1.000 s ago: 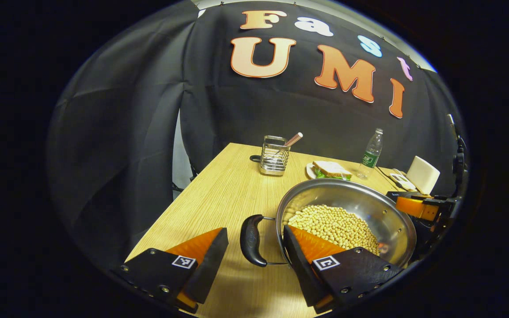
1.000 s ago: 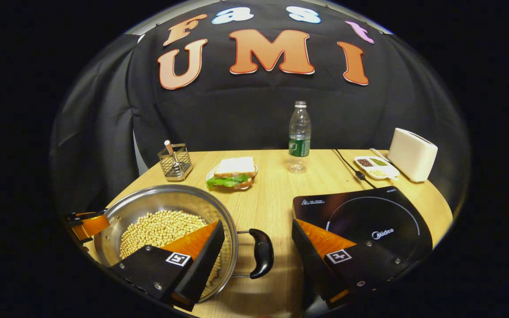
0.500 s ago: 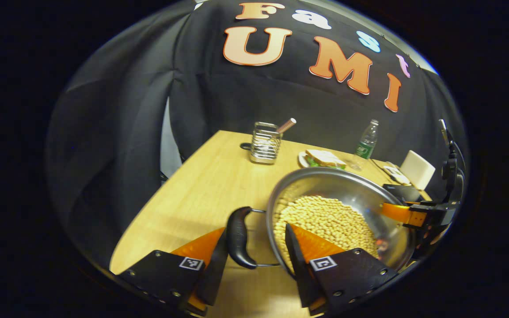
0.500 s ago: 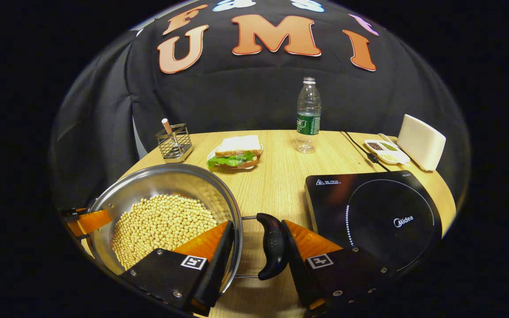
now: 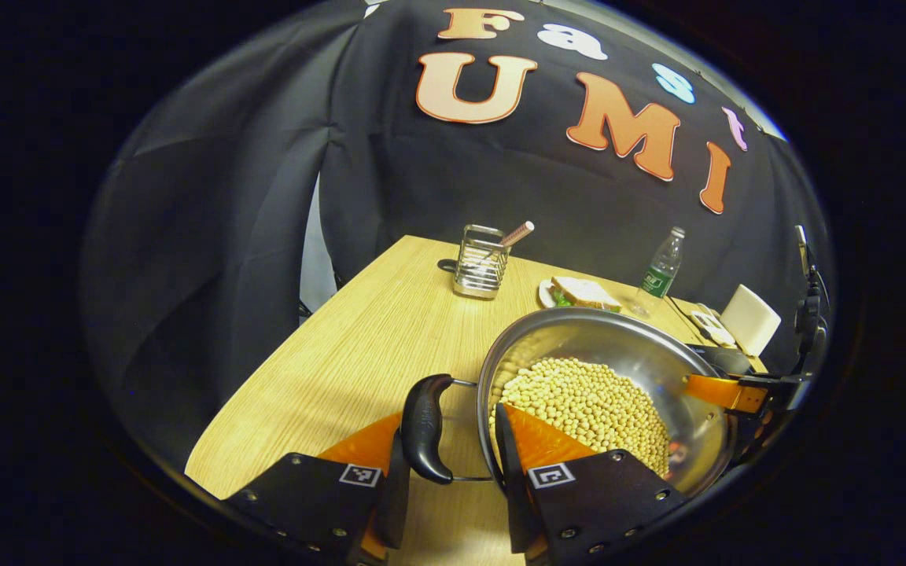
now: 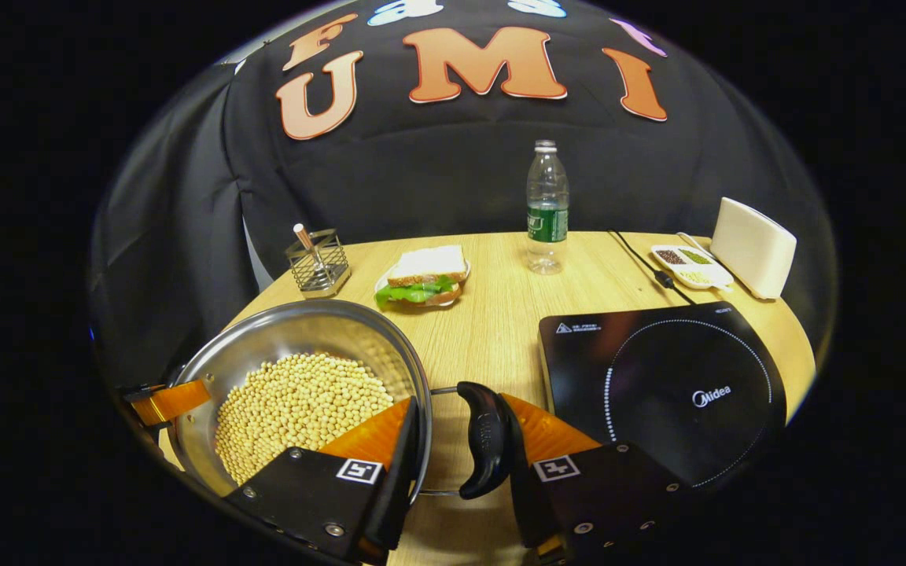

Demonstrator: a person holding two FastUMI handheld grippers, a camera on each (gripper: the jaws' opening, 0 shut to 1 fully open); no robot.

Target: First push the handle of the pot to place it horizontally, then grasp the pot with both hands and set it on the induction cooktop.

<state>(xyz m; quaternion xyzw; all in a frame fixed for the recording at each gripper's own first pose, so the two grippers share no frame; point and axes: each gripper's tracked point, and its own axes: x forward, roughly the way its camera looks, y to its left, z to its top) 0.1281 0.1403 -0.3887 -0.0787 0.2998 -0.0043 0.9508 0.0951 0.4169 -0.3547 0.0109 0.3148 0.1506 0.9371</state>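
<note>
A steel pot [image 5: 626, 354] [image 6: 288, 338] full of soybeans [image 6: 303, 405] is on the wooden table [image 5: 366, 346], left of the black induction cooktop [image 6: 657, 377]. Its two black handles [image 5: 424, 428] [image 6: 486, 440] stick out sideways. My left gripper [image 5: 449, 424] has one finger against the outside of the left handle and the other inside the pot against its wall. My right gripper [image 6: 459, 402] grips the right handle the same way, and its far finger [image 5: 724, 391] shows across the pot. The left gripper's finger [image 6: 174, 399] shows at the pot's far rim.
At the back stand a wire holder [image 6: 318, 263] with a stick in it, a sandwich on a plate [image 6: 421, 283], a water bottle [image 6: 547, 208], a small dish of grains [image 6: 689, 267] and a white box [image 6: 752, 248]. A cable [image 6: 642, 267] runs to the cooktop.
Both grippers have moved forward around the handles and narrowed, from wide open a second ago to closed on handle and pot wall. The pot stays left of the cooktop.
</note>
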